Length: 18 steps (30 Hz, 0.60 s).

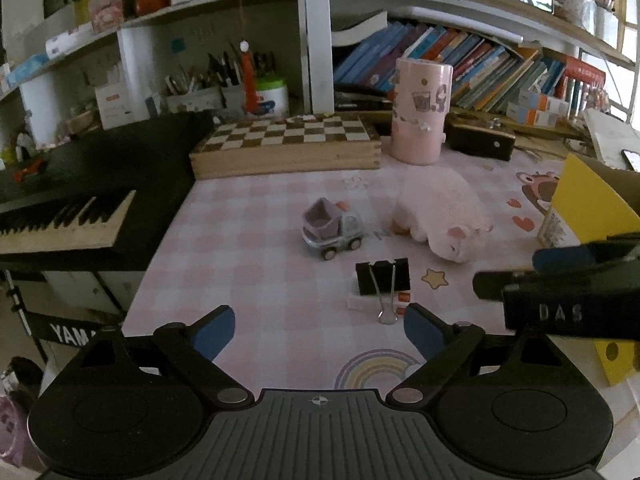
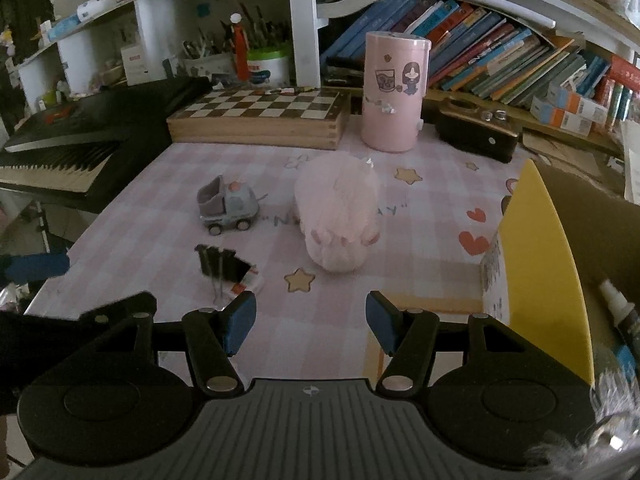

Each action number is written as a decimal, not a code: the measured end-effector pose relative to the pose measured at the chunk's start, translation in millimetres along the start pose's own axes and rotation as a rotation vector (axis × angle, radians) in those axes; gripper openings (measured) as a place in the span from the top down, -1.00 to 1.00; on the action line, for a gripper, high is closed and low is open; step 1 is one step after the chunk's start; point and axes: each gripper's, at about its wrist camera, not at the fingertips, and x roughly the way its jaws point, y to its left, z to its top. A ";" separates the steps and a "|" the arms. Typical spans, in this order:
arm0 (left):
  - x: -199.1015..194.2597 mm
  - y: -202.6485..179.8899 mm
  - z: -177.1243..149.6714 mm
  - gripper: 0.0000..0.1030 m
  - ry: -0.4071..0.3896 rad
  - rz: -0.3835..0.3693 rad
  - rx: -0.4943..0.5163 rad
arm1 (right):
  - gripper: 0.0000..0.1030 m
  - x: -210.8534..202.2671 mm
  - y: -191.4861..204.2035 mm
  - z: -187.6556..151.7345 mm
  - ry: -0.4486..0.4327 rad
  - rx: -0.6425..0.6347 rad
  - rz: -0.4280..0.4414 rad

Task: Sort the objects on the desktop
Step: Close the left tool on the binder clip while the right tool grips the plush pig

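A: Tool check first. Left tool [image 1: 319,330]: pads wide apart, nothing btwn them, hanging over the near edge of the bench [image 1: 248,264]. Right tool [image 2: 311,322]: pads apart too, narrower gap, empty, also over the near edge.

B: OK. Objs, big to small?

A: Keyboard [image 1: 60,216] off the bench's left side. Chessboard box [image 1: 286,140] at the back, flat. Yellow cardboard box [image 2: 536,256] at the right edge, open; a small bottle [image 2: 618,312] inside it, seen in right wrist view. Pink cylinder w/ stickers [image 2: 394,92] upright, just right of the chessboard box. Black case [image 2: 476,134] behind, right of the cylinder.

B: Loose stuff mid-bench?

A: Pink plush [image 2: 338,216] lying centre, closest to the right tool's line. Toy truck [image 1: 332,230] just left of the plush, not touching, on its wheels. Black binder clip [image 1: 383,278] nearer the cams, in front of the truck, wire handles pointing toward the left tool; it sits on a small white and red item, can't tell what.

B: Contact w/ anything?

A: None, both tools clear of all objs.
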 end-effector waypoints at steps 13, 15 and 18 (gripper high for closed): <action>42.6 -18.5 14.3 -0.56 0.047 -0.073 0.053 | -0.17 25.4 -14.0 23.9 -0.001 0.028 -0.017; 49.1 -22.8 17.3 -0.50 0.044 -0.084 0.062 | -0.18 27.3 -15.0 25.7 -0.004 0.027 -0.018; 58.7 -26.2 20.5 -0.40 0.053 -0.097 0.063 | -0.19 29.7 -17.1 27.0 -0.004 0.028 -0.018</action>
